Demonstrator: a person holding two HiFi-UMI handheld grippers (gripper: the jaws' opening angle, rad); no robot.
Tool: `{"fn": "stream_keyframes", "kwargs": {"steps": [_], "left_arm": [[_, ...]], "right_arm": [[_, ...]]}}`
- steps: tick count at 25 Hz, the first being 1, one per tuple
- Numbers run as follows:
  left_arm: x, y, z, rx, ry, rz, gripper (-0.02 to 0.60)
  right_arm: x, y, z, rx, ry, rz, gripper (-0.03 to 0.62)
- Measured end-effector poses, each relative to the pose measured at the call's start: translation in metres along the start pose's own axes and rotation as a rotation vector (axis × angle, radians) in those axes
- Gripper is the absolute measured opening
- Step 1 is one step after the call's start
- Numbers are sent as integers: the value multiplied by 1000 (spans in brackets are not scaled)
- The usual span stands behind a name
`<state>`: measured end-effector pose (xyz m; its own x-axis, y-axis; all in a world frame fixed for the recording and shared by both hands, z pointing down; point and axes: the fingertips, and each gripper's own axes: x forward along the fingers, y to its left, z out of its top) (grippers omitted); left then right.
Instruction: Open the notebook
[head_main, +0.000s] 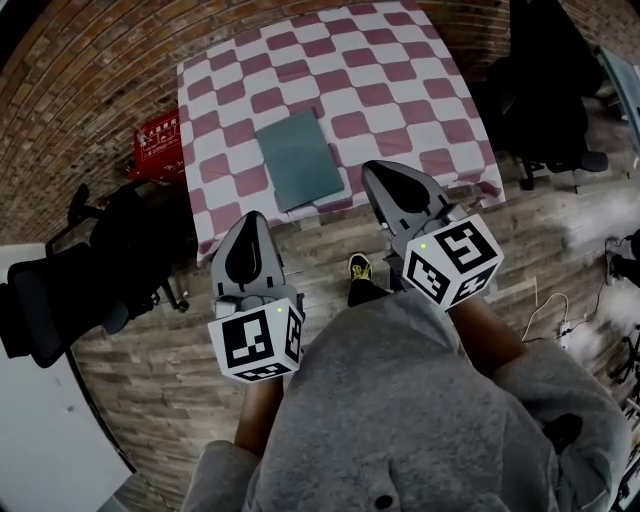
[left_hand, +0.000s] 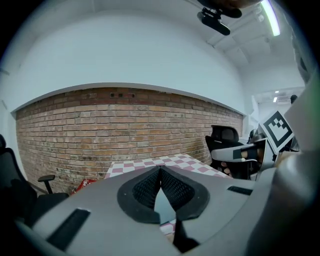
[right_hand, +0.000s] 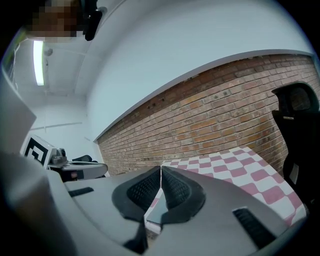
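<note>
A closed grey-green notebook (head_main: 298, 158) lies on the red-and-white checked tablecloth (head_main: 390, 70), near the table's front edge. My left gripper (head_main: 254, 216) hovers over the floor just short of that edge, below and left of the notebook, its jaws shut and empty. My right gripper (head_main: 379, 166) reaches over the table's front edge just right of the notebook, also shut with nothing in it. In the left gripper view the left gripper (left_hand: 160, 171) has its pads meeting, and a sliver of the notebook (left_hand: 163, 207) shows below them. The right gripper view shows the right gripper (right_hand: 161, 168) the same way, with the notebook (right_hand: 157, 214) behind its pads.
A red crate (head_main: 159, 146) sits on the floor left of the table. Black office chairs stand at the left (head_main: 95, 270) and the right (head_main: 548, 100). A brick wall (left_hand: 125, 125) runs behind the table. My shoe (head_main: 360, 267) is on the wood floor; cables (head_main: 560, 310) lie at right.
</note>
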<state>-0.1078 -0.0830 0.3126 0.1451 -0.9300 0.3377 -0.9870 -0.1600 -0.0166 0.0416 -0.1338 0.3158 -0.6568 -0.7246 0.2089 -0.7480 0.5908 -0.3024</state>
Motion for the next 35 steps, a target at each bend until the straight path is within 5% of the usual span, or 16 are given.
{"fn": "stream_keyframes", "kwargs": {"steps": [18, 35], "left_arm": [[23, 11, 10, 54, 6, 98, 9], [42, 21, -21, 9, 82, 17, 9]], "right_arm": [[19, -27, 5, 26, 1, 53, 26], [49, -49, -69, 107, 194, 2, 26]]}}
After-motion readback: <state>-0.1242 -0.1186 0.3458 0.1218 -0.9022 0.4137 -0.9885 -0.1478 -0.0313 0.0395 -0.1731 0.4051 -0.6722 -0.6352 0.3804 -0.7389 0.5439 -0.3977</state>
